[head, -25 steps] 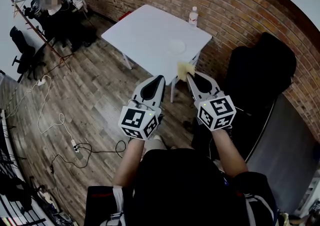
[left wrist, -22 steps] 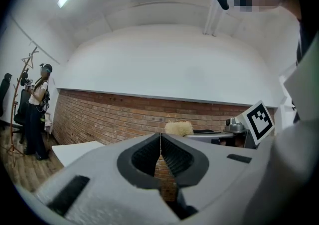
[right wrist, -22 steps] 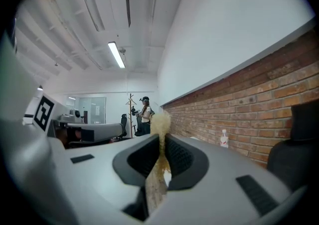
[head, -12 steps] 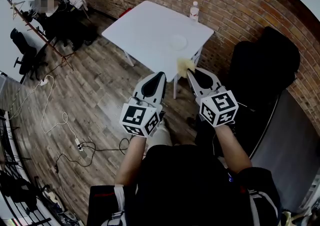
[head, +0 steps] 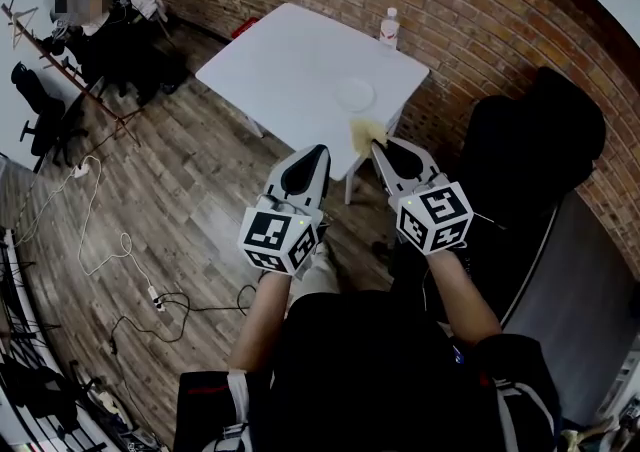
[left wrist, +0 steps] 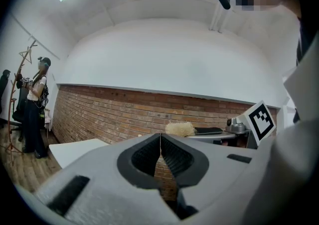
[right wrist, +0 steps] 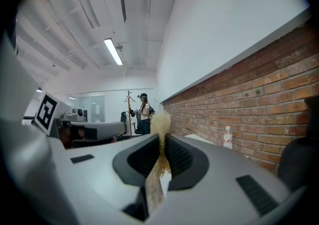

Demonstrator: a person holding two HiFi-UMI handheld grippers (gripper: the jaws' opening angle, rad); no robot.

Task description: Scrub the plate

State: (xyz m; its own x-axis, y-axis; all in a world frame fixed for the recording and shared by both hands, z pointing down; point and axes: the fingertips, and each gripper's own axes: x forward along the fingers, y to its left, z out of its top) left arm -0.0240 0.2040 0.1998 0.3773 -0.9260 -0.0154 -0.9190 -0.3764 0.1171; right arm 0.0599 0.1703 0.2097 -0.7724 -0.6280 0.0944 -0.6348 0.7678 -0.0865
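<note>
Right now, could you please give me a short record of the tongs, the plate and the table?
Left tongs: shut, nothing between them
Right tongs: shut on the yellow scrubber
Plate: lying on the white table, apart from both tongs
Bottle: upright at the table's far corner
Scrubbing: not yet begun

The pale round plate (head: 355, 93) on the square white worktop (head: 290, 60) is too small to tell if it is dirty. The lower part of the yellow fibrous scrub pad (right wrist: 160, 121) is hidden between the jaws of the right hand-held gripper (right wrist: 162, 139).
</note>
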